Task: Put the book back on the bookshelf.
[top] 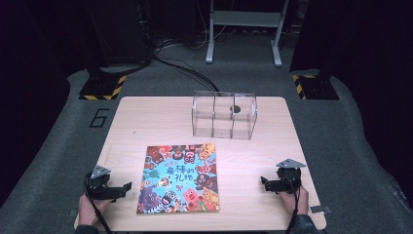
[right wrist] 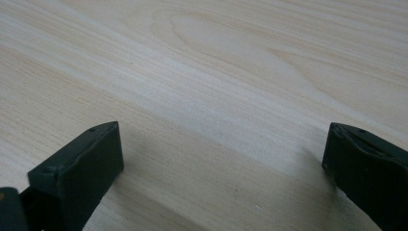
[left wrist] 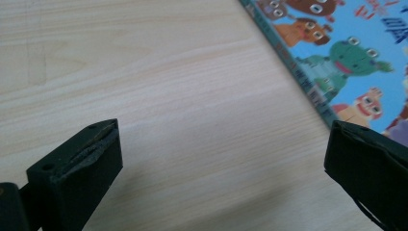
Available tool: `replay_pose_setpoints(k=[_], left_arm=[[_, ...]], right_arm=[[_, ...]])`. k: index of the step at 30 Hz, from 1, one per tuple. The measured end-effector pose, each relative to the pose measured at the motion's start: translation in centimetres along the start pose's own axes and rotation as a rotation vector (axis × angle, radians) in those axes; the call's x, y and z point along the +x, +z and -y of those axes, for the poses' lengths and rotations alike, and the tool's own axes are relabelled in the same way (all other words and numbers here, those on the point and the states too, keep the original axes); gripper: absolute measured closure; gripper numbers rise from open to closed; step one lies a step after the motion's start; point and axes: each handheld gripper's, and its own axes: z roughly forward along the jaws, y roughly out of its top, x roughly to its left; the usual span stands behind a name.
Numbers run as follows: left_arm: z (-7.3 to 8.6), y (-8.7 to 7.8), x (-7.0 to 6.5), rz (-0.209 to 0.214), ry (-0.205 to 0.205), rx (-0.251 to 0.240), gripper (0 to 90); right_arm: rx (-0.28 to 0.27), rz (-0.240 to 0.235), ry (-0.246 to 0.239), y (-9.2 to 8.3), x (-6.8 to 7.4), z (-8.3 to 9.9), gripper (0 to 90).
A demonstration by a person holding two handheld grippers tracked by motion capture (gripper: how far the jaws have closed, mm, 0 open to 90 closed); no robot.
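Picture book [top: 179, 178] lies flat on the tabletop [top: 146, 122], long axis running away from the person, between both hands. Left gripper [top: 127, 187] and right gripper [top: 263, 182] rest low beside it, pointing inward, jaws wide apart, empty.

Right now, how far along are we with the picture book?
Nothing looks done yet. The picture book lies flat and closed on the table, apart from the clear divided box behind it. In hand: nothing. The left tongs and right tongs rest open either side of the book, not touching it. Left: probably the whole job, starting with gripping the book.
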Motion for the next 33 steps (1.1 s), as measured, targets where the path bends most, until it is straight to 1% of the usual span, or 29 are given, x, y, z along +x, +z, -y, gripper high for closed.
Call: replay_pose_setpoints(k=[1, 2, 3, 4, 5, 6, 7, 8, 11, 12, 13, 14, 15, 17, 18, 19, 21, 22, 23, 24, 25, 26, 27, 28, 29, 30, 31, 32, 33], left_arm=[[-0.3, -0.1, -0.2, 0.004, 0.004, 0.005, 0.0], [-0.6, 0.1, -0.5, 0.008, 0.005, -0.010, 0.0], [-0.9, 0.0, -0.7, 0.026, 0.010, 0.008, 0.0], [-1.2, 0.1, -1.0, 0.034, 0.015, -0.014, 0.0], [-1.4, 0.2, -1.3, 0.052, 0.018, -0.013, 0.0], [-1.6, 0.4, -1.6, 0.055, 0.014, -0.034, 0.0], [-1.8, 0.5, -1.7, 0.064, 0.021, -0.025, 0.0], [-2.0, 0.8, -2.1, 0.080, 0.016, -0.018, 0.0], [-2.4, 1.7, -2.9, 0.093, 0.031, 0.008, 0.0], [-2.5, 1.8, -3.1, 0.099, 0.045, 0.025, 0.0], [-2.6, 2.2, -3.5, 0.101, 0.050, 0.018, 0.0], [-2.7, 2.4, -3.7, 0.107, 0.056, 0.032, 0.0], [-2.8, 2.7, -4.0, 0.100, 0.064, 0.036, 0.0], [-2.9, 3.3, -4.5, 0.106, 0.072, 0.047, 0.0], [-2.9, 3.6, -4.8, 0.101, 0.080, 0.048, 0.0], [-3.0, 3.7, -4.9, 0.109, 0.090, 0.059, 0.0], [-3.0, 3.9, -5.1, 0.112, 0.092, 0.054, 0.0], [-3.1, 4.2, -5.6, 0.100, 0.096, 0.044, 0.0], [-3.3, 4.1, -5.7, 0.114, 0.102, 0.061, 0.3], [-3.3, 4.2, -5.9, 0.110, 0.121, 0.054, 2.6], [-3.2, 4.4, -6.1, 0.111, 0.115, 0.039, 4.8], [-3.3, 4.4, -6.2, 0.125, 0.126, 0.057, 5.7], [-3.3, 4.6, -6.4, 0.123, 0.119, 0.038, 7.3], [-3.3, 4.7, -6.5, 0.114, 0.128, 0.041, 9.2], [-3.3, 4.7, -6.5, 0.128, 0.135, 0.054, 10.4], [-3.3, 4.9, -6.7, 0.134, 0.119, 0.040, 11.3], [-3.3, 4.9, -6.7, 0.126, 0.133, 0.051, 12.8], [-3.2, 5.0, -6.9, 0.116, 0.133, 0.044, 13.0], [-3.2, 5.0, -6.9, 0.108, 0.157, 0.054, 13.2]], right_arm=[[0.000, 0.000, -0.001, 0.0, 0.0, 0.0, 0.0], [0.000, 0.000, 0.001, 0.0, 0.0, 0.0, 0.3], [-0.003, -0.002, -0.001, 0.0, 0.0, 0.0, 0.5], [-0.002, -0.001, -0.001, 0.0, 0.0, 0.0, 0.5], [-0.002, -0.001, 0.000, 0.0, 0.0, 0.0, 0.5], [-0.002, -0.001, 0.000, 0.0, 0.0, 0.0, 0.5], [-0.002, -0.001, 0.000, 0.0, 0.0, 0.0, 0.5], [-0.002, -0.001, -0.001, 0.0, 0.0, 0.0, 0.6], [-0.004, 0.000, -0.003, 0.0, 0.0, 0.0, 0.9], [-0.004, 0.001, -0.005, 0.0, -0.1, 0.0, 1.1], [-0.005, 0.001, -0.004, 0.0, -0.1, 0.0, 1.2], [-0.004, 0.000, -0.006, 0.0, -0.1, 0.0, 1.3], [-0.003, -0.001, -0.006, 0.0, -0.1, 0.0, 1.3], [-0.003, -0.002, -0.006, 0.0, -0.1, 0.0, 1.4], [-0.003, -0.002, -0.008, 0.0, -0.1, 0.0, 1.5], [-0.004, -0.003, -0.008, 0.0, -0.1, 0.0, 1.5], [-0.004, -0.003, -0.008, 0.0, -0.1, 0.0, 1.5], [-0.003, -0.002, -0.008, 0.0, -0.1, 0.0, 1.6], [-0.003, -0.002, -0.006, 0.0, -0.1, 0.0, 1.7], [-0.004, -0.001, -0.007, 0.0, -0.1, 0.0, 1.9], [-0.005, -0.001, -0.009, 0.0, -0.1, 0.0, 1.9], [-0.006, -0.001, -0.009, 0.0, -0.1, 0.0, 2.0], [-0.007, -0.001, -0.008, 0.0, -0.1, 0.0, 2.1], [-0.008, 0.000, -0.008, 0.0, -0.1, 0.0, 2.2], [-0.009, 0.000, -0.011, 0.0, -0.1, 0.0, 2.3], [-0.009, 0.001, -0.010, 0.0, -0.1, 0.0, 2.4], [-0.009, 0.001, -0.009, 0.0, -0.1, 0.0, 2.6], [-0.009, 0.002, -0.008, 0.0, -0.1, 0.0, 2.7], [-0.009, 0.002, -0.008, 0.0, -0.1, 0.0, 2.8]])
